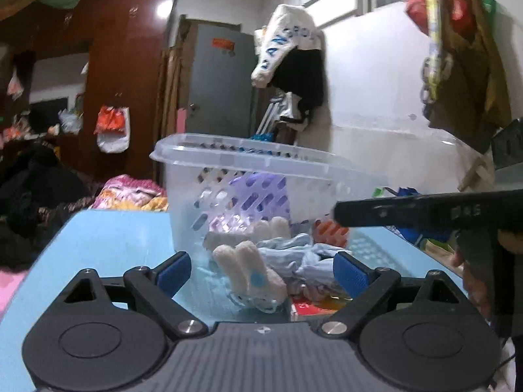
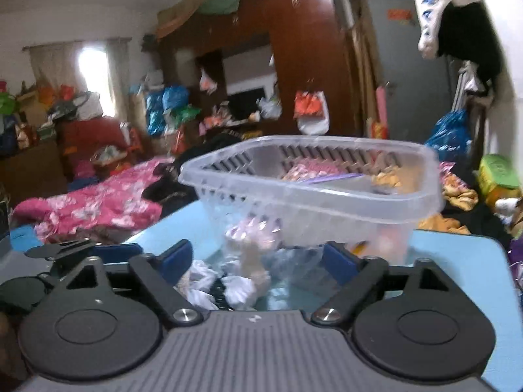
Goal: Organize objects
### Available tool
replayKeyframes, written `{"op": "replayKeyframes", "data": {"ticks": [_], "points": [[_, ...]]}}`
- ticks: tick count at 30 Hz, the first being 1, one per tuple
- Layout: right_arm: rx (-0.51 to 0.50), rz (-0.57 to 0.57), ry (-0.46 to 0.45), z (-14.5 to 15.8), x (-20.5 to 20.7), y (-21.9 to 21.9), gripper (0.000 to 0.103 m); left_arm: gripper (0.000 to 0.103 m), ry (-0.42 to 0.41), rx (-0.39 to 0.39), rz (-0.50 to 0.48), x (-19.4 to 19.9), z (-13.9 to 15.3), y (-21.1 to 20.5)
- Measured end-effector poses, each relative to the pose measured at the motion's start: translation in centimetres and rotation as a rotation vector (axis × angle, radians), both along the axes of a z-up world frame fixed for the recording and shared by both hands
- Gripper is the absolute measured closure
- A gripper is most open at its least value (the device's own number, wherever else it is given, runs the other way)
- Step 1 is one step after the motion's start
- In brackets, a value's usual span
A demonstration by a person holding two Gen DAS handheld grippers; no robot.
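Observation:
A clear plastic basket point(image 1: 228, 160) stands on the light blue table point(image 1: 108, 238); it also shows in the right wrist view point(image 2: 327, 196). In front of it lies a heap of small items: cream fuzzy socks point(image 1: 248, 271) with a blue dot, and pale blue cloths point(image 1: 294, 251). My left gripper point(image 1: 261, 271) is open, its blue pads either side of the socks and short of them. My right gripper point(image 2: 258, 261) is open over white and cream cloths point(image 2: 235, 284). The right gripper's black body point(image 1: 425, 209) shows in the left wrist view.
A red flat packet point(image 1: 310, 307) lies under the heap. A purple perforated holder point(image 1: 248, 196) shows through the basket. A bed with pink bedding point(image 2: 98, 202) lies beyond the table. A brown wardrobe point(image 1: 124, 75) and hanging clothes point(image 1: 294, 65) stand behind.

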State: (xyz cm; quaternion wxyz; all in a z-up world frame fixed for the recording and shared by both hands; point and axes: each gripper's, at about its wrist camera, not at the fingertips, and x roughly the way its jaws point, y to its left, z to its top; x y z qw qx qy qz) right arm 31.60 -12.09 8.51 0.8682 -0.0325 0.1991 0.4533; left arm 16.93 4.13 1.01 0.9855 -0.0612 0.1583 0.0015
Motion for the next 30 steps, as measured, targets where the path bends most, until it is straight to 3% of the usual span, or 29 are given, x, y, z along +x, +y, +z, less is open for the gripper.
{"op": "replayKeyframes", "data": {"ticks": [2,9,13,17,23,30], "points": [[-0.041,0.014,0.024,-0.3,0.7,1.7,0.037,0.01,0.008,-0.035,0.017,0.2,-0.5,0.6],[-0.074,-0.001,0.077,-1.2,1.6,4.2,0.049,0.026,0.037,-0.104,0.033,1.5,-1.8,1.4],[-0.116,-0.019,0.07,-1.5,1.7,4.4,0.07,0.039,0.046,-0.127,0.043,2.4,-2.1,1.5],[-0.145,-0.017,0.076,-1.8,1.9,4.2,0.082,0.048,0.062,-0.123,0.054,2.9,-2.0,1.4],[-0.15,-0.014,0.067,-1.6,1.7,3.7,0.088,0.061,0.072,-0.128,0.055,3.2,-1.6,1.2],[-0.142,-0.016,0.044,-1.0,0.9,3.3,0.09,0.062,0.09,-0.124,0.064,3.7,-1.2,1.4]]}}
